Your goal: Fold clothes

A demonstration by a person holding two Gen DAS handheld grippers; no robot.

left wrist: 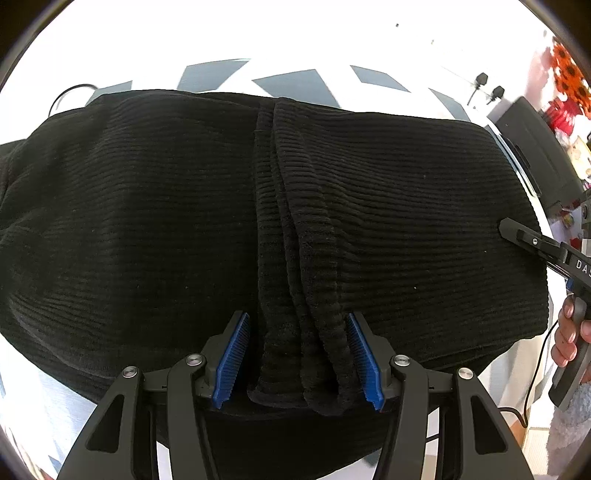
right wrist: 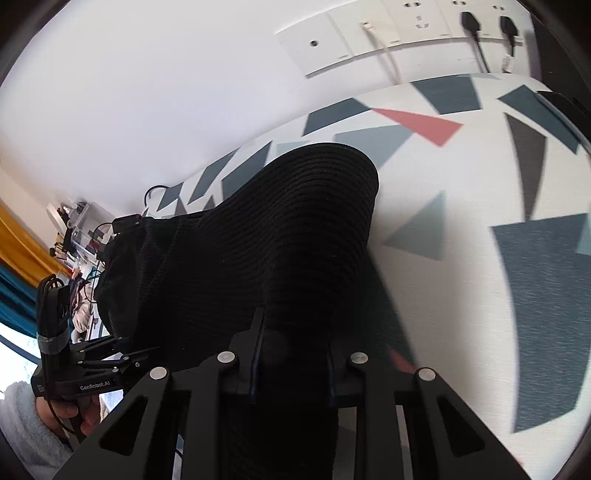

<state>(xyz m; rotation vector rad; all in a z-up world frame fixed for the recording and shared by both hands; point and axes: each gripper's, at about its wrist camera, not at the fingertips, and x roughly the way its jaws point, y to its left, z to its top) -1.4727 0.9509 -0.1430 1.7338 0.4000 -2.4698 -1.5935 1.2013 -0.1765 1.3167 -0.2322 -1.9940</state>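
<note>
A black ribbed garment [left wrist: 147, 221] lies spread over a table with a triangle-patterned cloth [left wrist: 295, 79]. A folded strip of it [left wrist: 295, 258] runs down the middle toward me. My left gripper [left wrist: 298, 363] is open, its blue pads [left wrist: 232, 362] standing on either side of the strip's near end, with a gap at the left pad. My right gripper [left wrist: 511, 230] sits at the garment's right edge. In the right wrist view my right gripper [right wrist: 295, 332] is shut on the black garment [right wrist: 295, 229], which bulges up in front of it. The left gripper [right wrist: 144, 352] shows at the lower left.
A person's hand [left wrist: 569, 332] holds the right gripper's handle, with a cable hanging below. A dark box [left wrist: 532, 147] stands at the table's right end. Wall sockets with black plugs [right wrist: 469, 18] are behind the table. Cluttered shelves [right wrist: 74, 229] are at far left.
</note>
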